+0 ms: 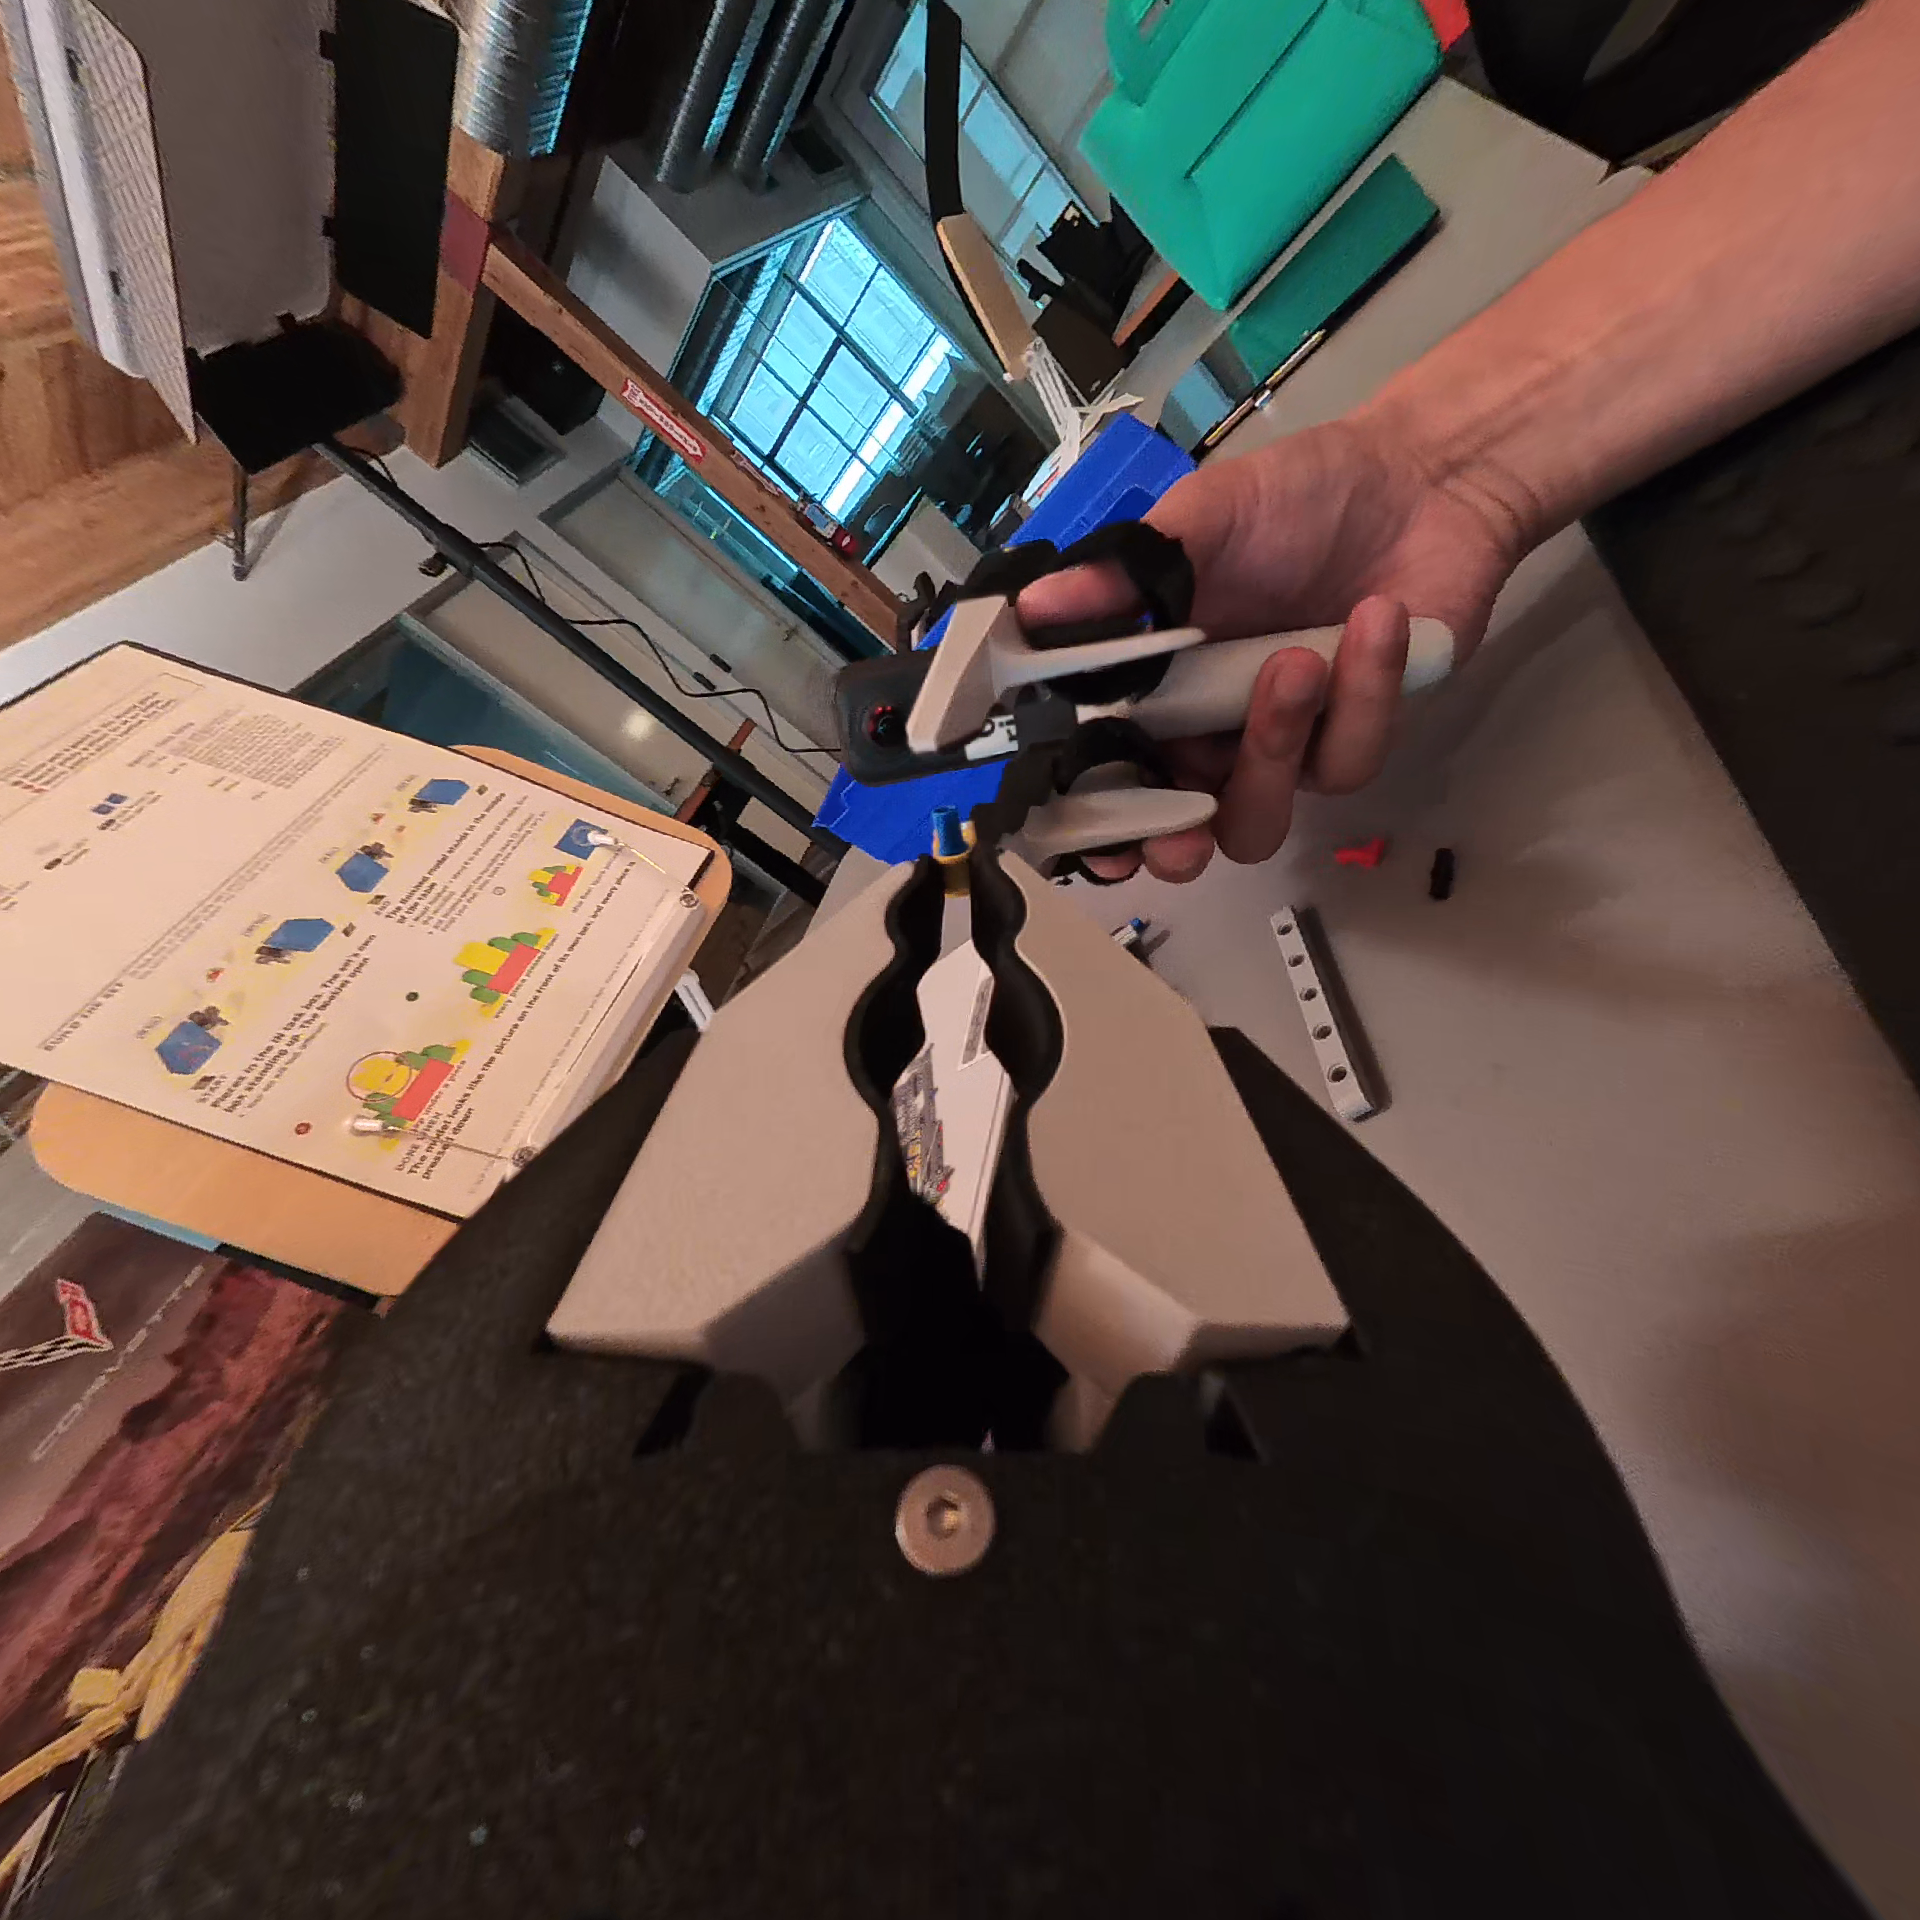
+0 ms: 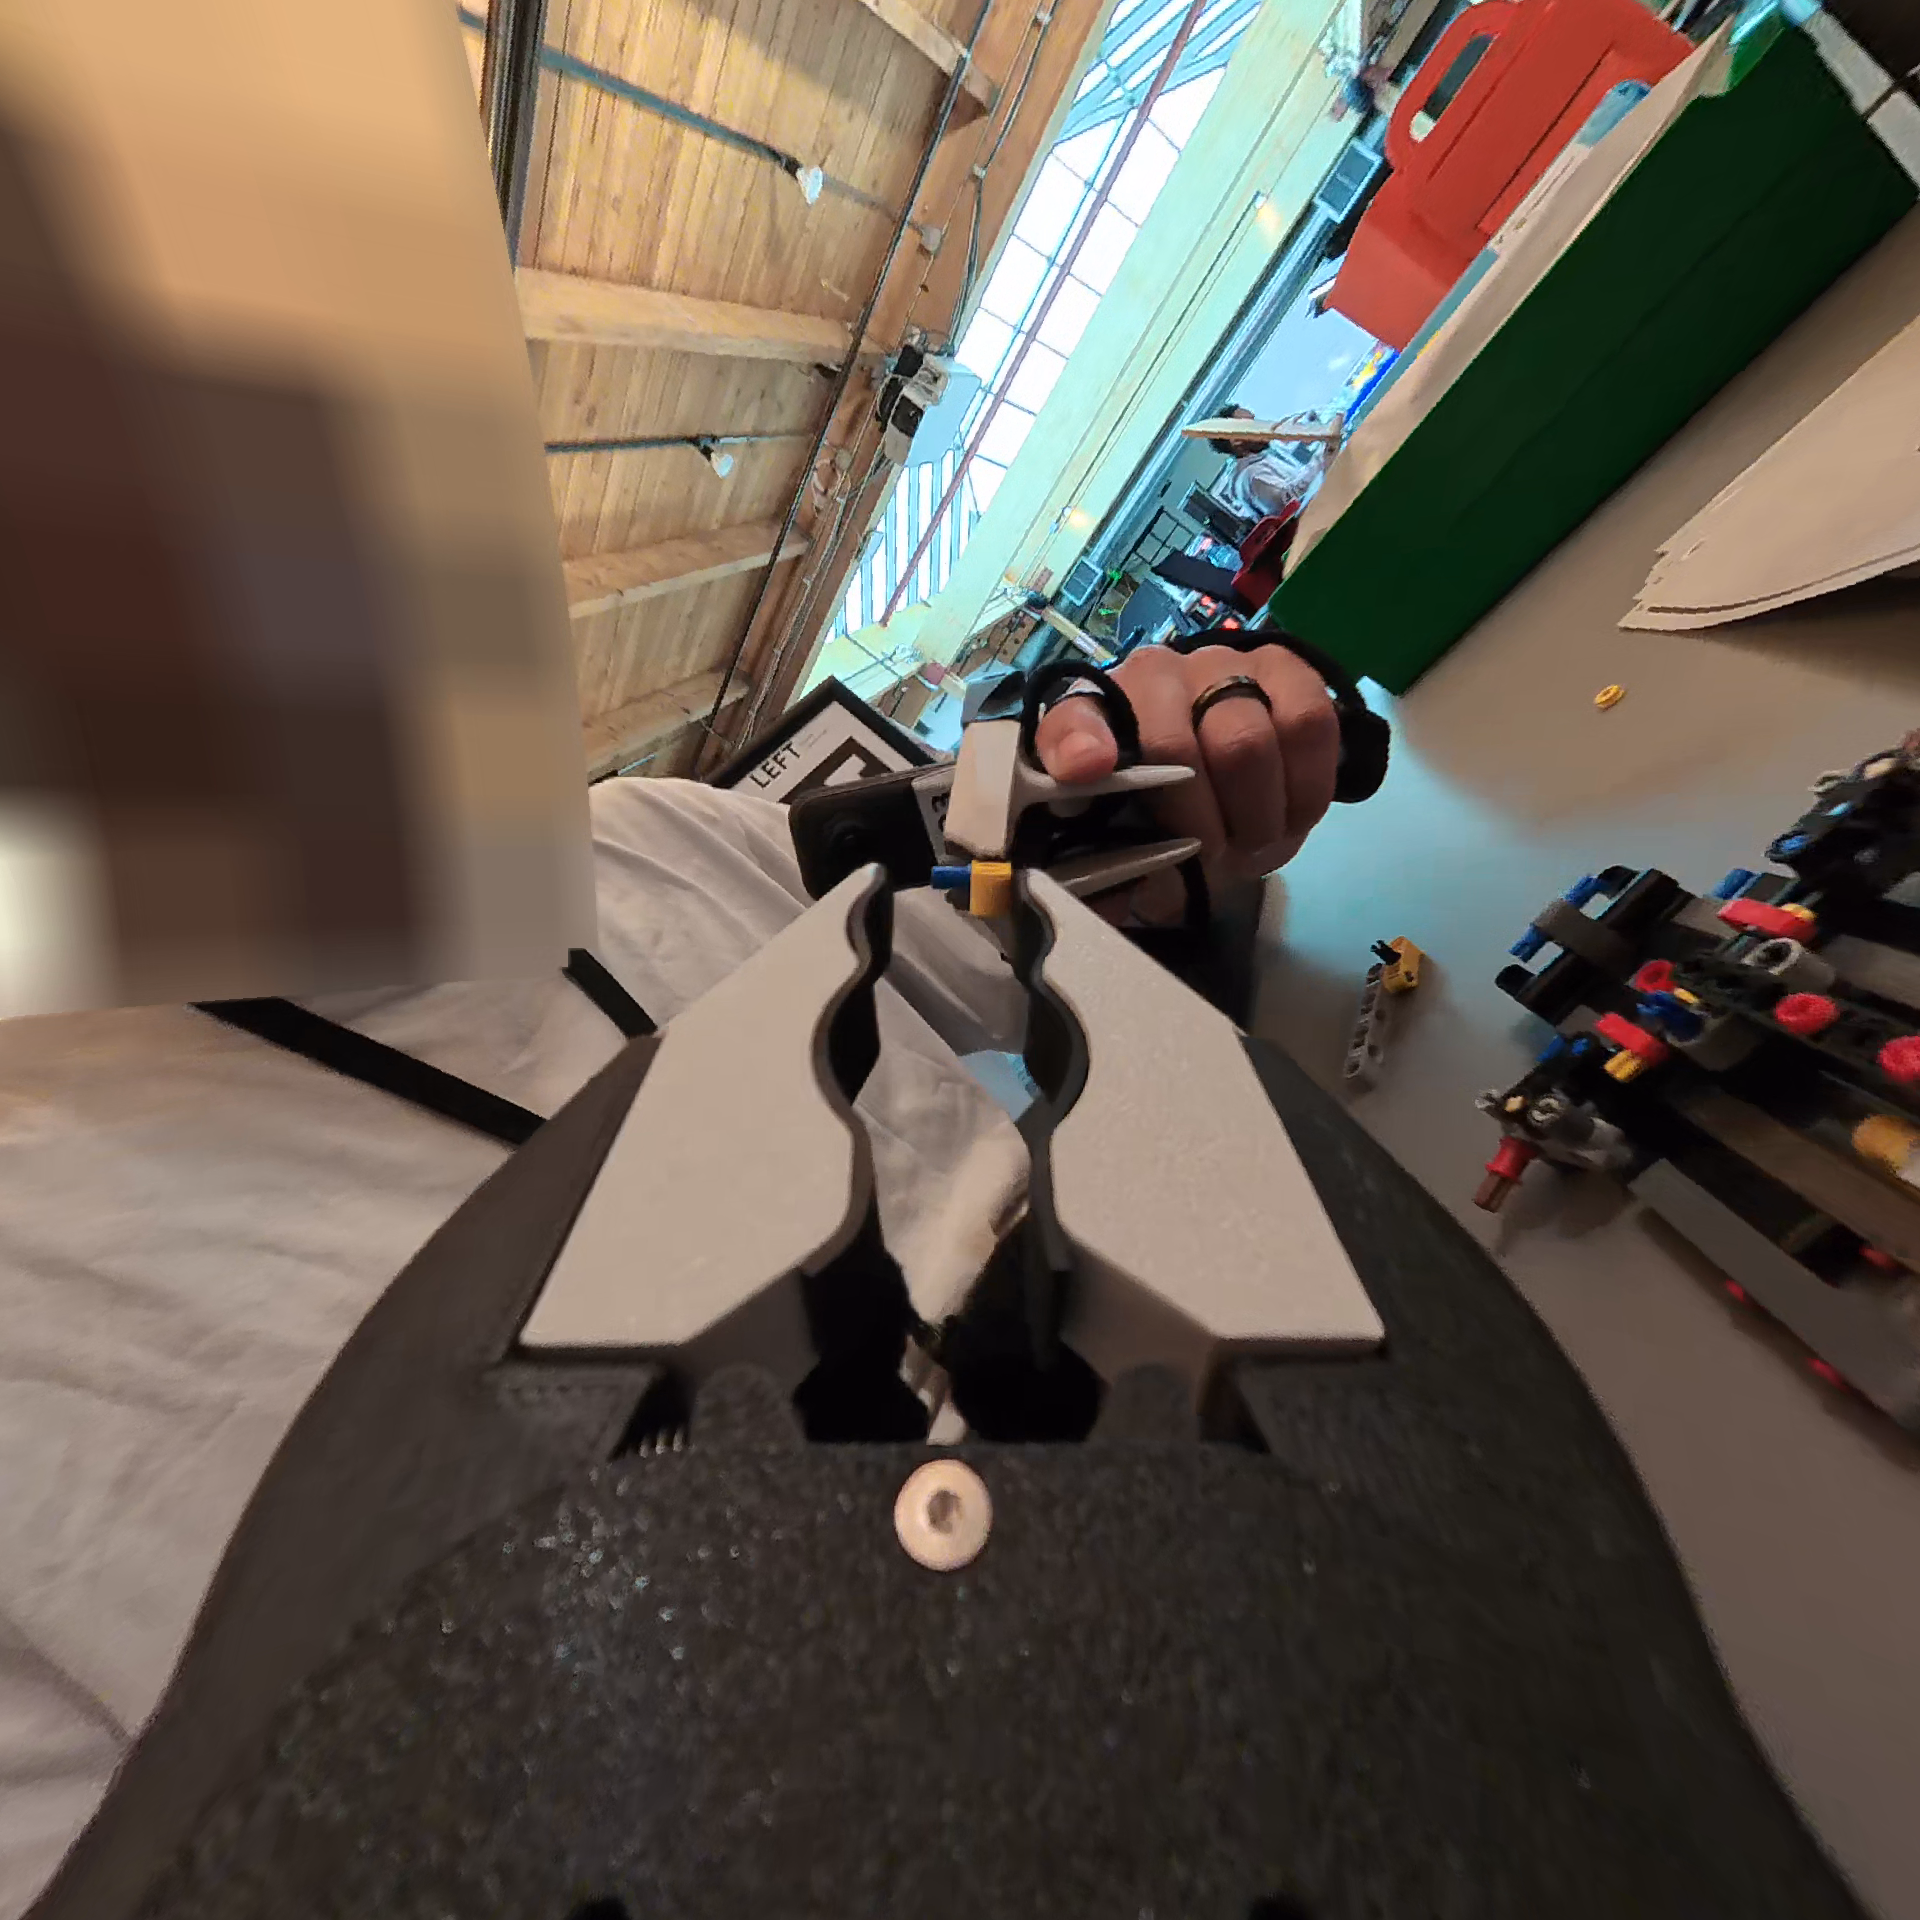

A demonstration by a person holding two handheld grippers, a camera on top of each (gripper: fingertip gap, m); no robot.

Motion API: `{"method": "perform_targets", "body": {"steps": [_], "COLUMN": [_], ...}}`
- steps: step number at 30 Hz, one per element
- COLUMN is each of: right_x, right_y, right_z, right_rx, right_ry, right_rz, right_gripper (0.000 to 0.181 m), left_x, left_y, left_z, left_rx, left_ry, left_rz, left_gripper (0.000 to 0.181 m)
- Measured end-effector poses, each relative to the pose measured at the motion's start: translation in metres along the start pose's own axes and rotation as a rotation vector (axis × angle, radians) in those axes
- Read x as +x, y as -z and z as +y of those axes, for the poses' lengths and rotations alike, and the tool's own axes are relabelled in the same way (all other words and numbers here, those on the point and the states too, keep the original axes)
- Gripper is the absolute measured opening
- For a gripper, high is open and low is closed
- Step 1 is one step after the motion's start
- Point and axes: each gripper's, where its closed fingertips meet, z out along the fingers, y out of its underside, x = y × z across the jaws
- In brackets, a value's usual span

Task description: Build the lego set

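At the centre of both wrist views, I am pinching a small yellow connector [image 1: 957, 871] with a blue pin [image 1: 943, 823] through it in my left claw [image 1: 961, 883]. My right claw [image 2: 951, 899] is spread slightly, its right fingertip beside the connector [image 2: 989, 886]; whether it touches, I cannot tell. The blue pin [image 2: 948, 876] is pointing left in the right view, across my right claw's gap. At the right edge, the half-built black chassis [image 2: 1714, 1049] is lying on the desk [image 2: 1455, 852], well apart, nearer my right hand. A grey beam [image 1: 1325, 1023] is lying loose. The blue bin's [image 1: 914, 810] contents are hidden.
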Motion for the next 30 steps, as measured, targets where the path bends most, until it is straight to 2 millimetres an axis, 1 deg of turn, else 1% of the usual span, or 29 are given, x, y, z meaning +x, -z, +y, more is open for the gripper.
{"method": "perform_targets", "body": {"steps": [2,6,12,18,22,24,26,27,30], "right_x": [0.001,0.005,0.007,0.010,0.009,0.010,0.013,0.013,0.017], "right_y": [0.001,0.001,-0.002,-0.001,-0.002,-0.003,-0.002,-0.002,0.005], "right_z": [0.000,0.004,0.009,0.007,0.012,0.015,0.012,0.006,-0.020], "right_rx": [-0.004,-0.024,-0.053,-0.039,-0.067,-0.081,-0.070,-0.039,0.093], "right_ry": [-0.002,0.020,0.014,0.015,-0.006,-0.010,0.042,0.085,0.264], "right_rz": [0.011,0.043,0.047,0.070,0.076,0.082,0.131,0.158,0.290], "right_gripper": [0.019,0.008,0.007,0.006,0.006,0.006,0.006,0.006,0.006], "left_x": [0.001,0.004,0.010,0.007,0.010,0.012,0.009,0.004,-0.015], "left_y": [0.000,0.001,0.001,0.000,0.003,0.004,0.003,0.002,-0.005], "left_z": [0.000,-0.002,-0.003,0.001,0.000,0.000,0.004,0.006,0.018], "left_rx": [0.000,0.011,0.019,-0.001,0.015,0.014,0.003,-0.003,-0.037], "left_ry": [-0.022,-0.023,-0.019,-0.046,-0.008,0.039,0.107,0.177,0.475], "left_rz": [0.002,0.016,0.058,0.037,0.085,0.122,0.132,0.113,0.054], "left_gripper": [0.003,0.003,0.003,0.003,0.003,0.003,0.004,0.005,0.007]}}
